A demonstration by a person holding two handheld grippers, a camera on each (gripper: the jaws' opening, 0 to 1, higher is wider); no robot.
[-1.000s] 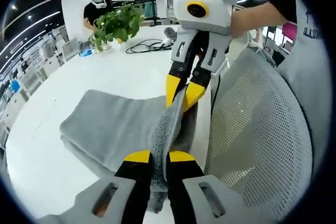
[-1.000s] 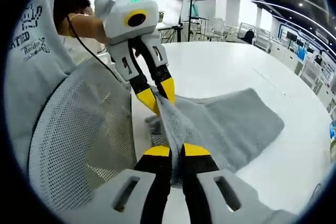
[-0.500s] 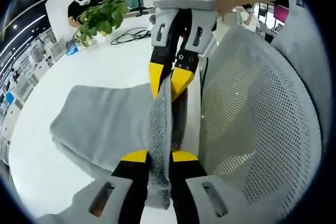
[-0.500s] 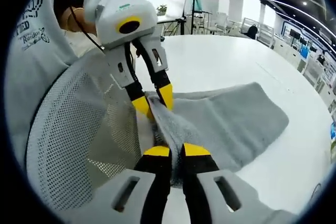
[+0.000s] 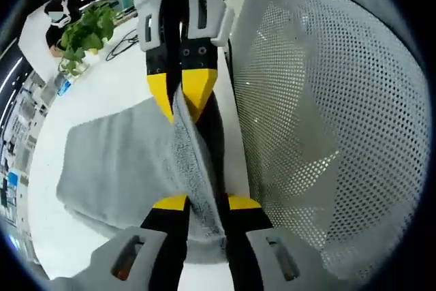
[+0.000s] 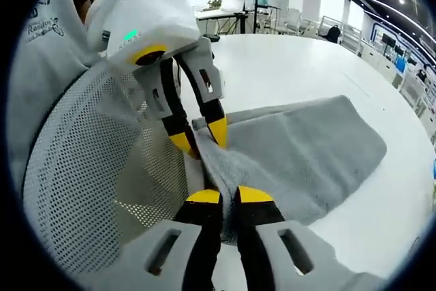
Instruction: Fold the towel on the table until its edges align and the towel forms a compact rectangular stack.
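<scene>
A grey towel (image 5: pixel 116 161) lies part-folded on the white table (image 5: pixel 102 93), its near edge lifted off the surface. My left gripper (image 5: pixel 199 201) is shut on that edge, with a ridge of cloth running up between its yellow tips. At the far end of the ridge, close ahead, my right gripper (image 5: pixel 182 100) pinches the same edge. In the right gripper view the towel (image 6: pixel 306 148) spreads out to the right. There my right gripper (image 6: pixel 228 194) is shut on the cloth, and the left gripper (image 6: pixel 199 138) holds it just beyond.
A grey mesh chair back (image 5: pixel 320 120) stands right beside both grippers at the table's near edge, as the chair back (image 6: pixel 95 168) in the right gripper view. A potted plant (image 5: pixel 85 32) and black cables (image 5: pixel 129 37) sit at the table's far side. A person's grey shirt (image 6: pixel 41 39) is behind the chair.
The two grippers have drawn closer together, shortening the stretch of towel edge between them. Both stay shut on the cloth. The views have tilted down toward the chair.
</scene>
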